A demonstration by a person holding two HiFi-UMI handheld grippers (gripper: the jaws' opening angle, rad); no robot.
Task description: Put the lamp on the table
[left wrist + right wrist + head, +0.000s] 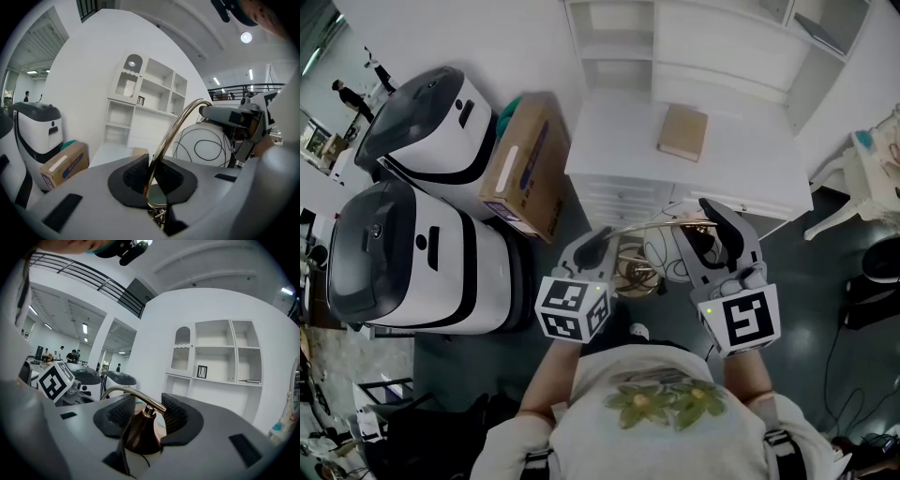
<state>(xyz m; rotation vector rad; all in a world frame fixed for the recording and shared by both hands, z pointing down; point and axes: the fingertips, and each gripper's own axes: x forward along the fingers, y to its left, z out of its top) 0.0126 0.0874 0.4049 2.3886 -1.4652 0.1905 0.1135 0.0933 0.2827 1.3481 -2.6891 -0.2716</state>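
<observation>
Brass tubing forms the arched arm of the lamp [666, 225], whose long axis runs left to right between the two grippers, in the air just near of the white table [741, 178] and not on it. The left gripper [595, 242] has its jaws nearly together, clamped on that thin arm. The right gripper [705, 234] has its jaws wide, gripping the lamp's other end. Only the left gripper view shows the white globe shade [206, 145] with looping black lines. Only the right gripper view shows the dark brown cap [140, 432] between its pads. A cardboard box [525, 169] on the left carries a pale label with blue print, probably a brand, too blurred to read. A tan book [682, 131] lies on the table.
</observation>
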